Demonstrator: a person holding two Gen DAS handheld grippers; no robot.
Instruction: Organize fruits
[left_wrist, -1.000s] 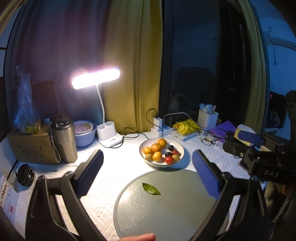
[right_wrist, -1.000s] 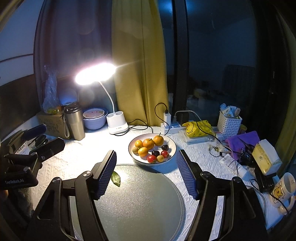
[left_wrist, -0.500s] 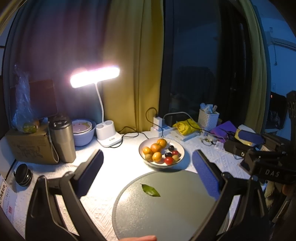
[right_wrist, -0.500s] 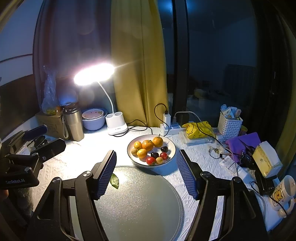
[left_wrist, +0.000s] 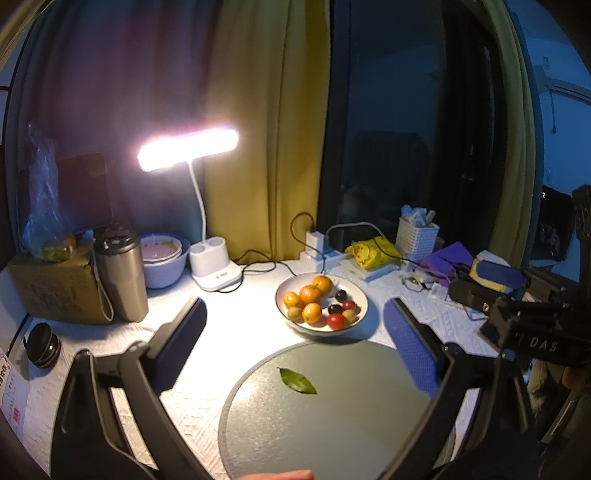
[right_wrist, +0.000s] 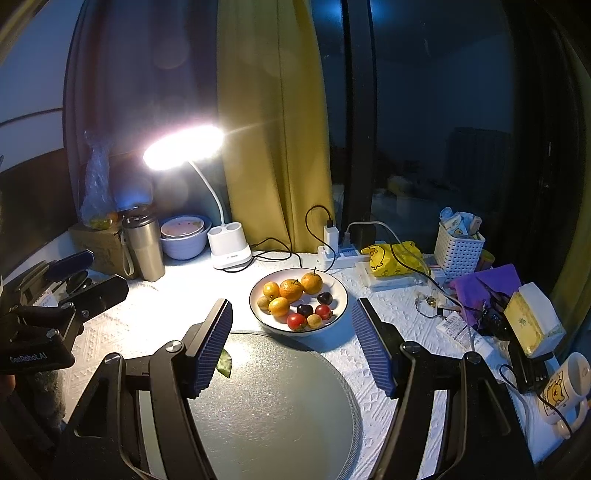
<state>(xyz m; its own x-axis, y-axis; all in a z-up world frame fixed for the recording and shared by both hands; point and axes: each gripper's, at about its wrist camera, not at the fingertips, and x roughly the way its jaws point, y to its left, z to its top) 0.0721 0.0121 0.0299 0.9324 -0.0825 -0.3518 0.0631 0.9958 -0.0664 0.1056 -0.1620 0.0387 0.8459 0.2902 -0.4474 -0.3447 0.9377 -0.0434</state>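
Seemingly, from the left wrist view, every fruit sat together in the white bowl (left_wrist: 321, 304) at 12 o'clock of the round grey mat (left_wrist: 332, 406): oranges (left_wrist: 309, 293) toward the bowl's 10 o'clock, dark cherries (left_wrist: 341, 294) and red tomatoes (left_wrist: 335, 321) toward 4 o'clock. Only a green leaf (left_wrist: 297, 381) lay on the mat. That could suit fruit gathered already or fruit waiting to be sorted out (one moment cannot say). The left claw (left_wrist: 295, 343) was spread wide, holding and touching nothing.

From the right wrist view, the bowl (right_wrist: 298, 300) sat at 12 o'clock between the fingers. The right claw (right_wrist: 291, 339) was likewise released, empty, above the table (right_wrist: 155, 306).
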